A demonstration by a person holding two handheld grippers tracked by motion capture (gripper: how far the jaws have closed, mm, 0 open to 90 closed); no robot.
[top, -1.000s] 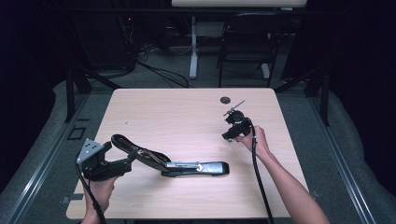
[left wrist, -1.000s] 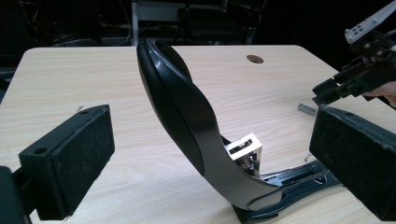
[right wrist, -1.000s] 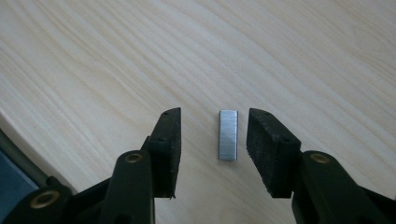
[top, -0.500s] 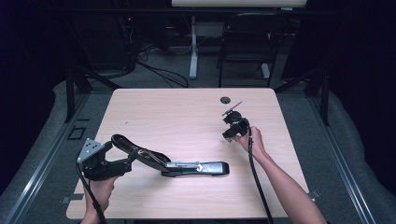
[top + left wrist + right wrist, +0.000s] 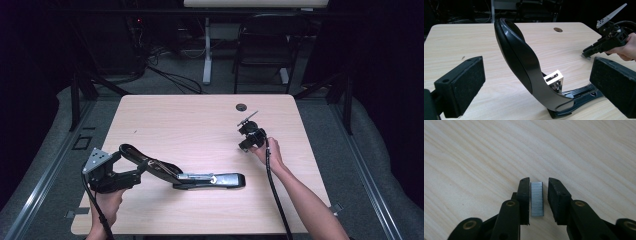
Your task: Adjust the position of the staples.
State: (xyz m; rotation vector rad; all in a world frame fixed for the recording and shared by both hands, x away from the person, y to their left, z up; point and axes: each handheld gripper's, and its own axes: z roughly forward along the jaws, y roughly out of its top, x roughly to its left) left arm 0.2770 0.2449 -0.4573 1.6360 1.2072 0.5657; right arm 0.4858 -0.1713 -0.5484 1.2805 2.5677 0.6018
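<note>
- Staples [image 5: 537,199] lay on the counter [image 5: 190,120] near its right edge, between the right gripper [image 5: 538,200]'s closing jaws, one pad touching.
- Left gripper [image 5: 536,85] stood apart around the opened stapler [image 5: 524,67].

Your left hand-held gripper [image 5: 134,172] is black, topped by a grey three-cornered plate with small holes, and its jaws end in broad, rough, felt-like black blocks. Your right hand-held gripper [image 5: 539,200] has narrower black jaws with brass-coloured rivets at the links. A black cable trails from each. Your forearms are bare, no sleeves.
</note>
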